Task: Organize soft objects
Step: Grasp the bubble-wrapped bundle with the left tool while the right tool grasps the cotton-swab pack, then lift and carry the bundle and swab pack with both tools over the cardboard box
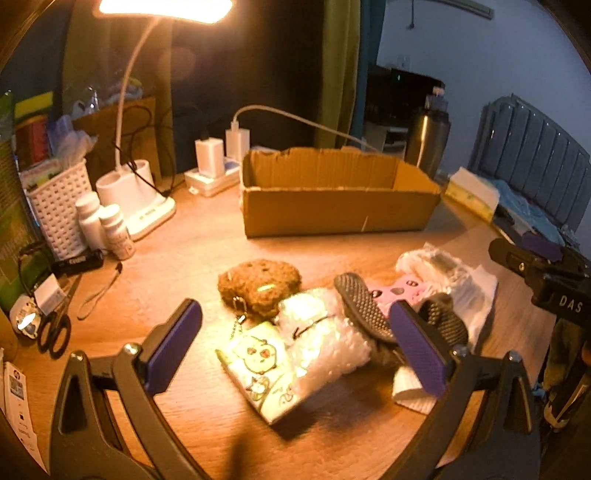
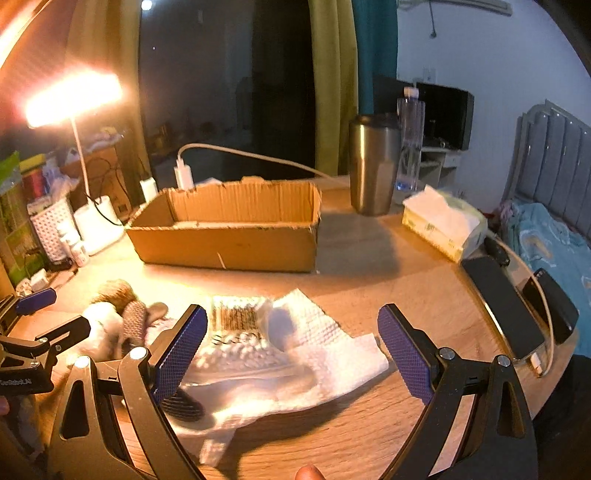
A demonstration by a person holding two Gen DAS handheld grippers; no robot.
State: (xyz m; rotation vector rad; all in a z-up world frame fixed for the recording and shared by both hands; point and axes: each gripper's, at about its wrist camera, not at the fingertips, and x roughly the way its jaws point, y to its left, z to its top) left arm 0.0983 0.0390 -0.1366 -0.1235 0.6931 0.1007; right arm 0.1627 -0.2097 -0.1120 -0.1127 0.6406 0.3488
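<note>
An open cardboard box (image 1: 332,206) stands at the back of the wooden table; it also shows in the right wrist view (image 2: 229,243). In front of it lies a pile: a brown knitted pouch (image 1: 260,282), a bubble-wrap bundle (image 1: 325,332), a cartoon tissue pack (image 1: 264,369), grey grip-dot socks (image 1: 364,308), a pink item (image 1: 400,288) and a white paper towel (image 2: 325,354) with a bag of cotton swabs (image 2: 236,325). My left gripper (image 1: 295,350) is open, hovering over the bundle. My right gripper (image 2: 291,350) is open over the towel.
A lit desk lamp (image 1: 162,7), white basket (image 1: 59,210), pill bottles (image 1: 114,230), scissors (image 1: 55,332) and chargers (image 1: 210,158) crowd the left. A steel tumbler (image 2: 373,162), tissue box (image 2: 443,225) and phones (image 2: 506,310) sit on the right. A bed lies beyond.
</note>
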